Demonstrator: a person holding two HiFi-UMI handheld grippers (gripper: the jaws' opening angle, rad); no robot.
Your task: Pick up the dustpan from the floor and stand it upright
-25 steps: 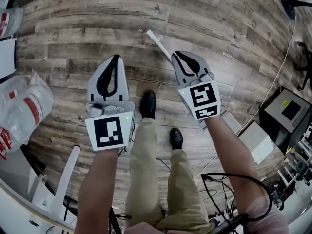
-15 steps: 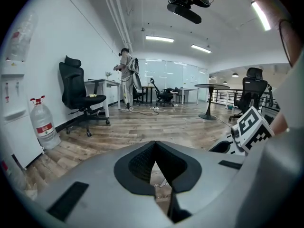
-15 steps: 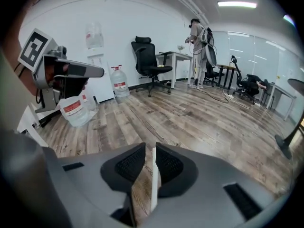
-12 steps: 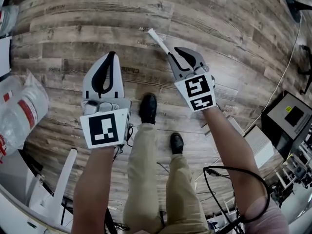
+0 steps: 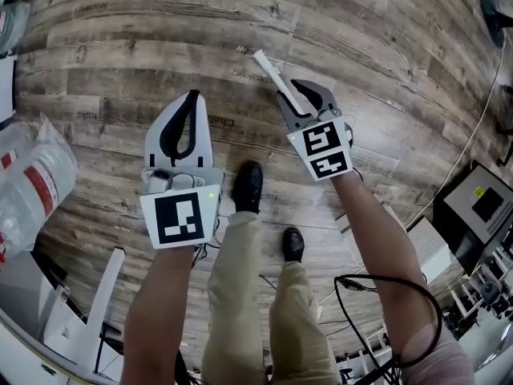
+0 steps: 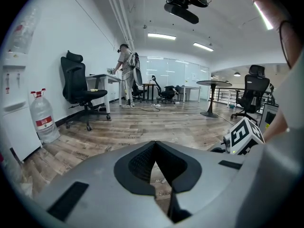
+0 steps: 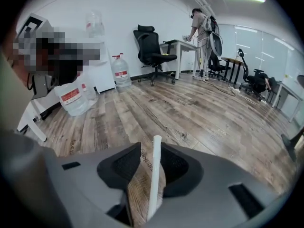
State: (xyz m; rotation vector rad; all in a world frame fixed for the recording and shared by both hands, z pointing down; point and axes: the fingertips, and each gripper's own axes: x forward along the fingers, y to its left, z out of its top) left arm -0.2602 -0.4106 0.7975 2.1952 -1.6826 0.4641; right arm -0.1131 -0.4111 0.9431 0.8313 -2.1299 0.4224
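- The right claw [image 7: 151, 148] stands slightly spread, with the white dustpan handle [image 7: 154, 184] running lengthwise between its jaws.
- In the right gripper view the handle lies against the jaw on that view's right side. A strip of floor shows between the handle and the other jaw, so the claw surrounds it rather than pinches it.
- The handle's free end reaches past the jaw tips. In the head view it points up and to the left, away from the person, over the wooden floor [image 5: 361, 38].
- The dustpan's scoop cannot be made out in any view.
- The left claw [image 6: 154, 143] is pressed together at the tips and holds nothing. It hovers beside the right one, well apart from the handle.
- The person's black shoes [image 5: 248, 184] stand on the floor between the two arms.
- A large water bottle [image 7: 76, 96] lies on its side farther off to the left.
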